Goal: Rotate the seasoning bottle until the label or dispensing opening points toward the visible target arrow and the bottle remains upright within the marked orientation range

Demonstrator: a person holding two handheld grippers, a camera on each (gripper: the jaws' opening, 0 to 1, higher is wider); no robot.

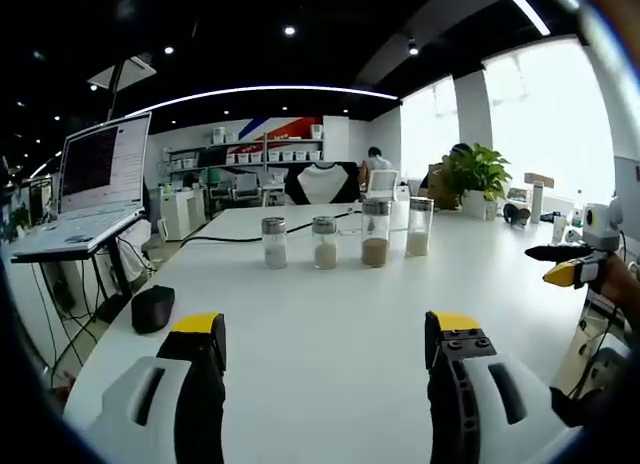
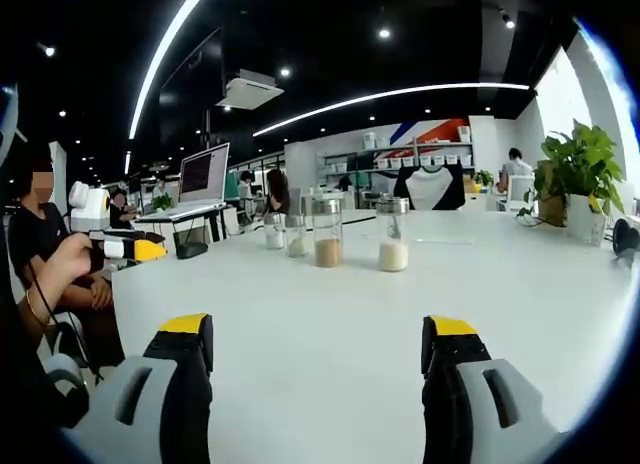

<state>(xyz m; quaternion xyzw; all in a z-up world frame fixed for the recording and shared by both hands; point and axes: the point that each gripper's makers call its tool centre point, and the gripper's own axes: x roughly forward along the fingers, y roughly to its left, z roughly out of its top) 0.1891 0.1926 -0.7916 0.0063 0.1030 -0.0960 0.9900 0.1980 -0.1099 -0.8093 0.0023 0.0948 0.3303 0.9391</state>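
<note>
Both claws, left (image 1: 325, 349) and right (image 2: 318, 349), gape wide and empty short of four bottles (image 1: 343, 241) on the desk (image 1: 330, 314); no arrow seen, so wrong-bottle grabs or tipping look likely.

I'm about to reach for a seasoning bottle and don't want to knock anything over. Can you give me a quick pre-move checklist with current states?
1. Four seasoning bottles upright on the white table: ok.
2. Left gripper open, holding nothing: ok.
3. Right gripper open, holding nothing: ok.
4. Path over the table to the bottles free: ok.
5. Target arrow located: not ok, none seen.
6. Label or opening direction: cannot tell.
</note>
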